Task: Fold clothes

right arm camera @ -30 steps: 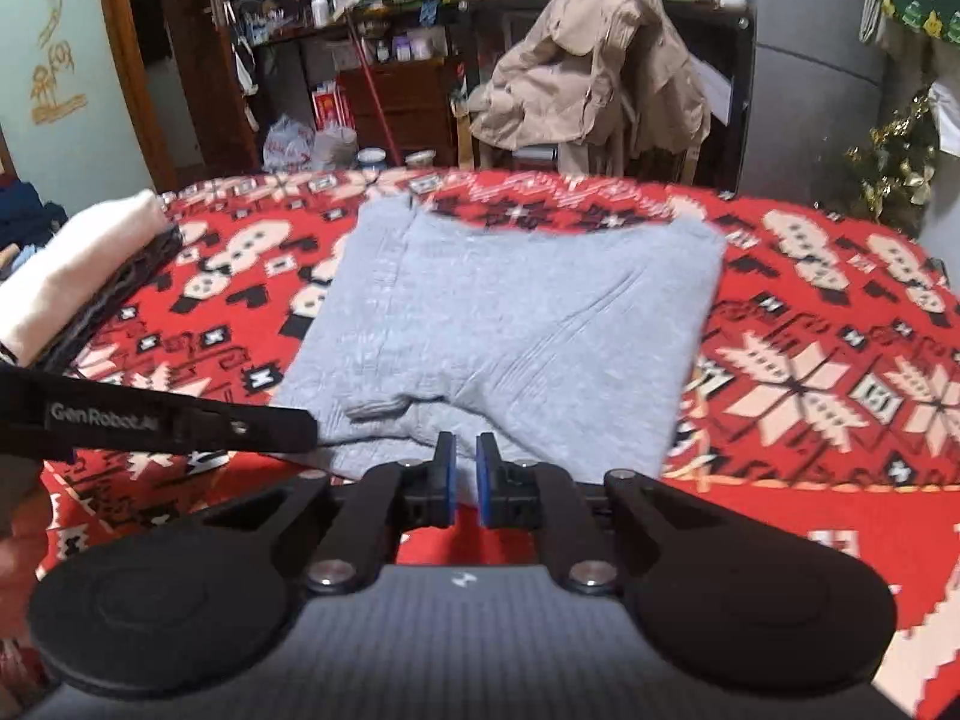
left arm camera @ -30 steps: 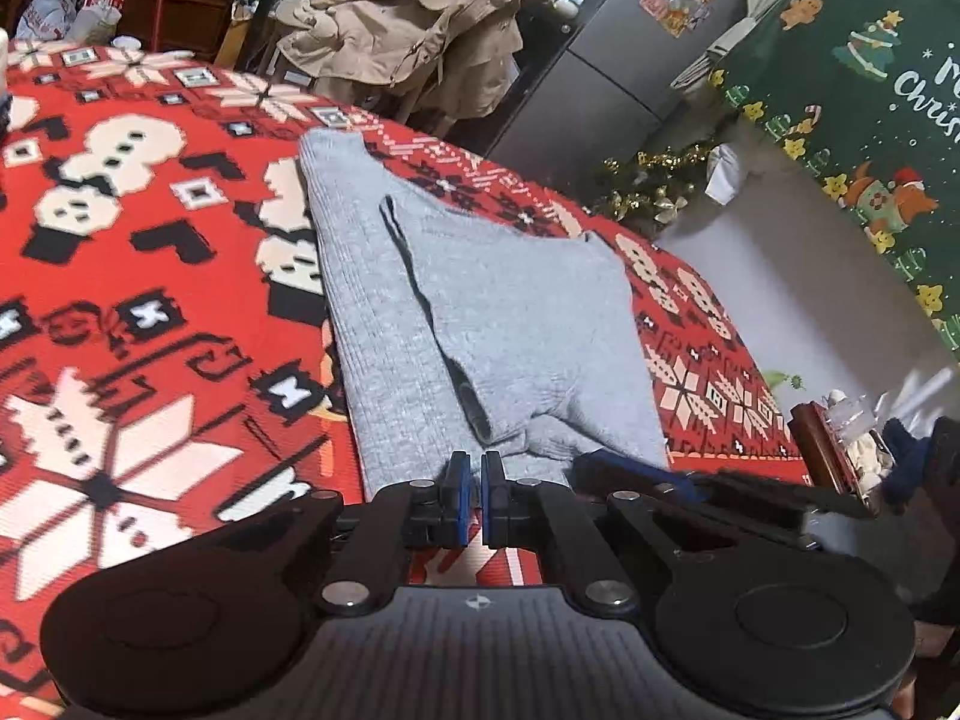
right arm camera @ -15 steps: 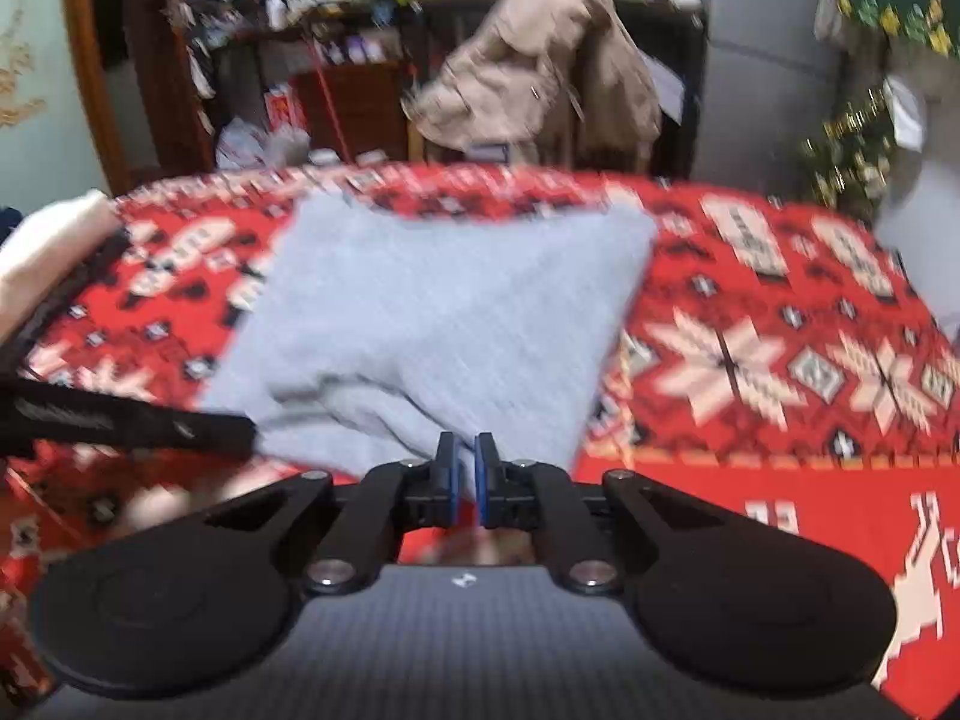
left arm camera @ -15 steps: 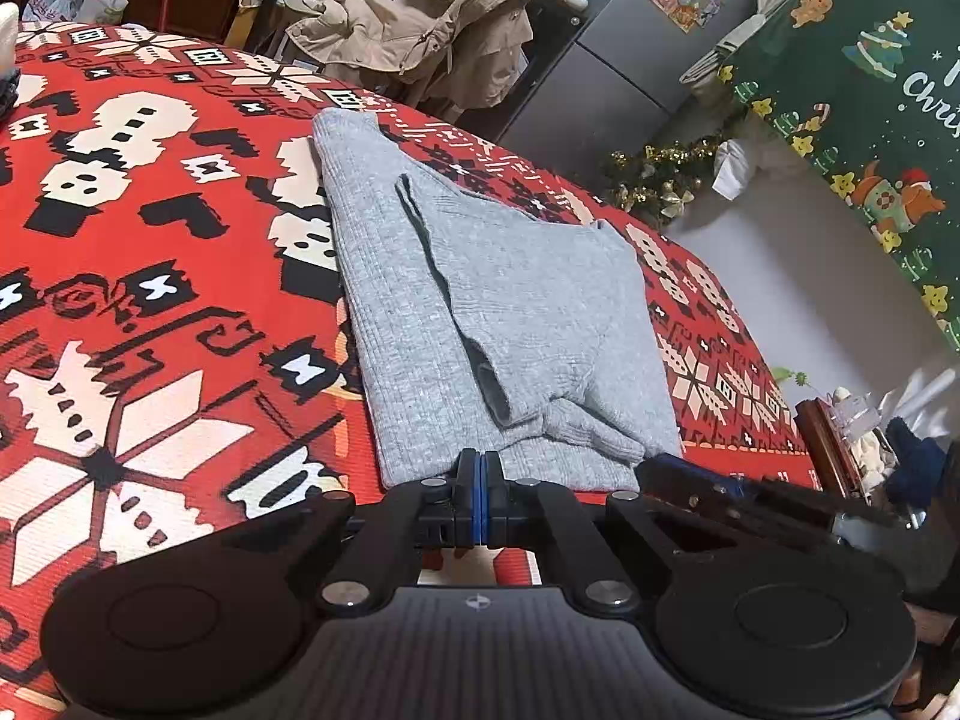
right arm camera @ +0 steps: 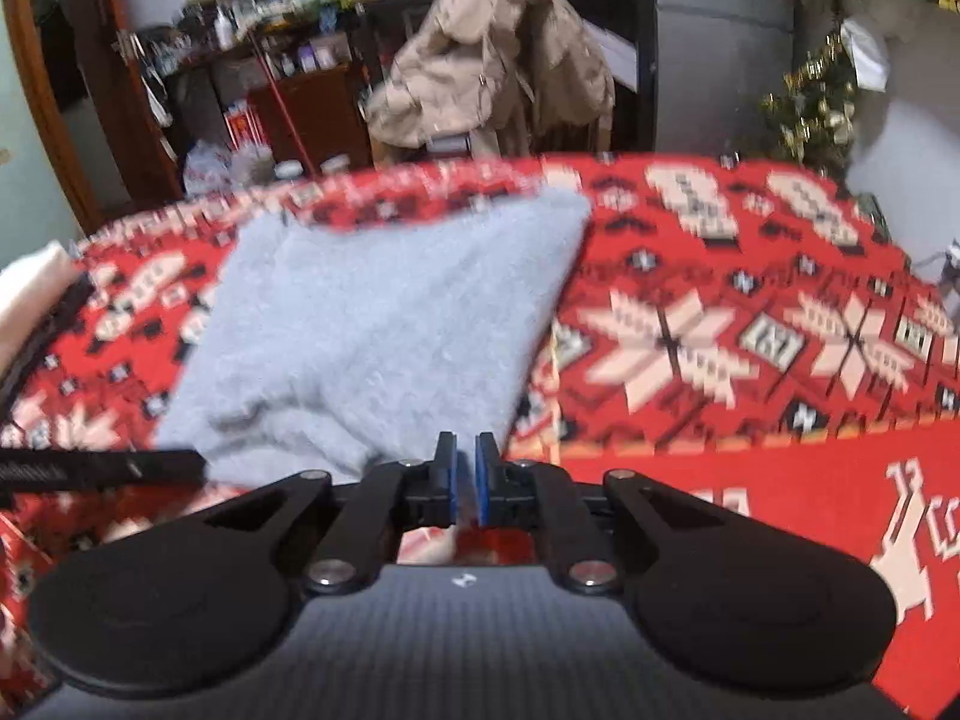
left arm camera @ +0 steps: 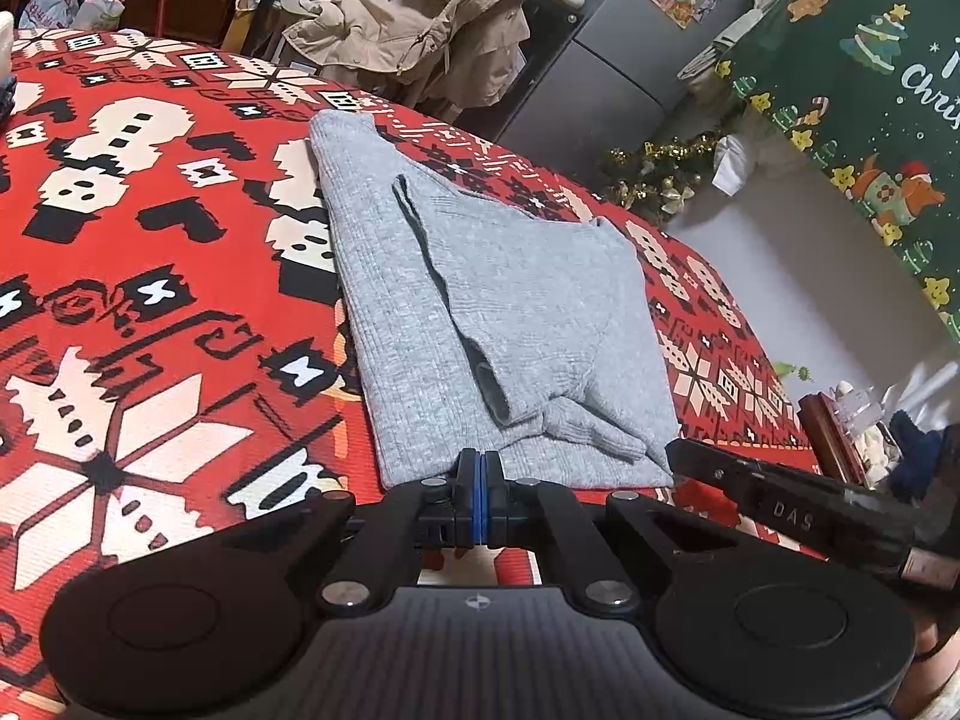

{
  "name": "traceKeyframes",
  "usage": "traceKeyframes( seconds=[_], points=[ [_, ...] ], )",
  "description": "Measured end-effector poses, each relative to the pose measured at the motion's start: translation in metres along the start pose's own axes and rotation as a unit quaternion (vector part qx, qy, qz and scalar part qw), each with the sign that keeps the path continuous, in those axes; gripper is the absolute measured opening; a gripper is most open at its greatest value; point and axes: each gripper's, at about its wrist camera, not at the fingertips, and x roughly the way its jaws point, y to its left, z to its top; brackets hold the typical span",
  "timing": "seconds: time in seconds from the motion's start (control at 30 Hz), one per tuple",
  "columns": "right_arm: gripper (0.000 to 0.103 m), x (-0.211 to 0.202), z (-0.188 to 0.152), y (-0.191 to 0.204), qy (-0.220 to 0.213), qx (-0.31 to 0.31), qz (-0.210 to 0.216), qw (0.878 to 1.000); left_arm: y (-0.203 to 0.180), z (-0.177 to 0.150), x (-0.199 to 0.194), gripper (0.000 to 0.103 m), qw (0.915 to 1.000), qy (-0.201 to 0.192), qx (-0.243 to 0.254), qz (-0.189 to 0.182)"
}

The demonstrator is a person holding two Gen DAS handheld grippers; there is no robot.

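A grey sweater [left arm camera: 510, 312] lies folded on the red patterned cloth [left arm camera: 150, 276], one sleeve laid across its near end. My left gripper [left arm camera: 480, 471] is shut at the sweater's near hem, and I see no fabric between the pads. The right view is blurred. There the grey sweater [right arm camera: 384, 324] lies ahead and to the left. My right gripper [right arm camera: 462, 468] sits just off its near right corner, closed to a thin slit with nothing in it. Each gripper's black finger shows in the other view: the right gripper's finger [left arm camera: 780, 504] and the left gripper's finger [right arm camera: 102, 471].
A beige coat [left arm camera: 414, 24] hangs over a chair behind the table. A folded cream pile [right arm camera: 30, 294] lies at the left edge. A grey fridge [left arm camera: 618, 54], a tinsel tree [left arm camera: 660, 180] and a green Christmas banner [left arm camera: 870, 90] stand to the right.
The left pads closed the small gap they had a second ago. The right gripper slid right along the near edge, so the sweater now sits further left in its view.
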Motion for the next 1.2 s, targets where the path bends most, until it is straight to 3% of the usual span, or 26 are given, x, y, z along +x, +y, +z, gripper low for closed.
traceKeyframes(
  seconds=[0.17,0.33,0.47,0.77,1.0,1.2],
  points=[
    [0.008,-0.007,-0.004,-0.003,0.008,0.0,0.001,1.0,-0.001,0.0,0.0,0.003,1.0,-0.001,0.003,0.001],
    [0.008,-0.011,0.012,0.011,-0.028,-0.015,0.014,0.999,-0.003,0.0,0.0,0.003,1.0,-0.001,0.008,0.005],
    [0.007,0.008,0.009,0.025,-0.002,-0.038,0.006,0.999,-0.002,0.0,0.001,0.003,1.0,0.001,0.005,0.003],
    [0.007,-0.013,0.006,0.019,-0.013,-0.026,0.014,0.999,0.0,-0.001,0.0,0.003,1.0,0.0,0.005,-0.001],
    [0.007,0.01,0.021,0.041,-0.005,-0.034,0.041,0.999,0.001,-0.001,0.0,0.003,1.0,-0.002,-0.002,-0.005],
    [0.007,0.013,0.02,0.05,0.011,-0.049,0.031,0.998,0.001,-0.001,0.0,0.003,1.0,-0.002,0.0,-0.007]
  ],
)
